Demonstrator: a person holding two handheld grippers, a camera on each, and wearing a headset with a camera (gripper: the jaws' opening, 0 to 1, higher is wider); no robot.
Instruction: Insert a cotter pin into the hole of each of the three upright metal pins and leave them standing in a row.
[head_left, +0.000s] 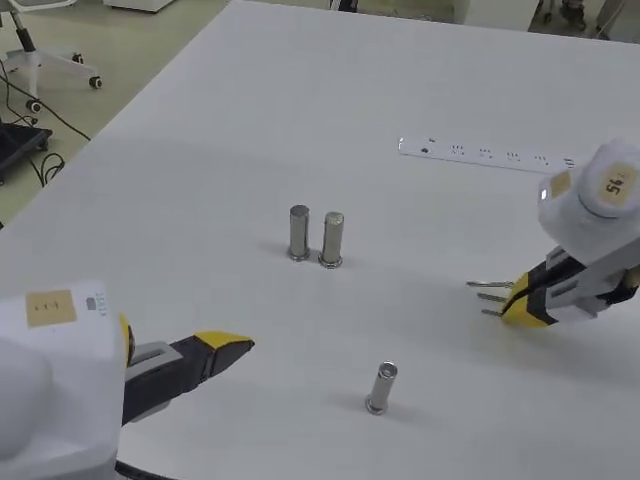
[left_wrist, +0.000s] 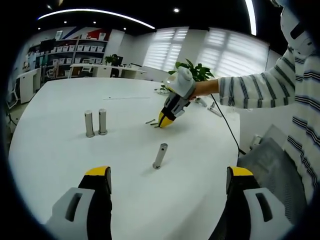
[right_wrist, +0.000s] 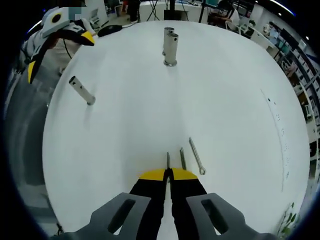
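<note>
- Big white table (head_left: 200, 150) in an open office, with a power strip (head_left: 485, 155) lying at the far right.
- The left metal pin (head_left: 299, 232) and right metal pin (head_left: 332, 238) stand just beside each other mid-table. The lone metal pin (head_left: 381, 387) stands nearer, well apart from them, so there's no row yet and I can't see any holes filled.
- The right gripper (right_wrist: 169, 172) is low over the table on the right, jaws squeezed together. It looks like they pinch the end of one cotter pin (right_wrist: 168, 160). The spare cotter pin (right_wrist: 182, 158) and outer cotter pin (right_wrist: 196, 156) lie loose just beside it.
- What could go wrong: that's a thin grip on the very end, so the pin could swivel or slip out on the lift. Then it won't line up with a small hole.
- A bump while threading could also tip an upright pin, since nothing steadies them.
- The left gripper (head_left: 228, 348) hovers at the near left, jaws spread wide and empty, pointing toward the lone pin.
</note>
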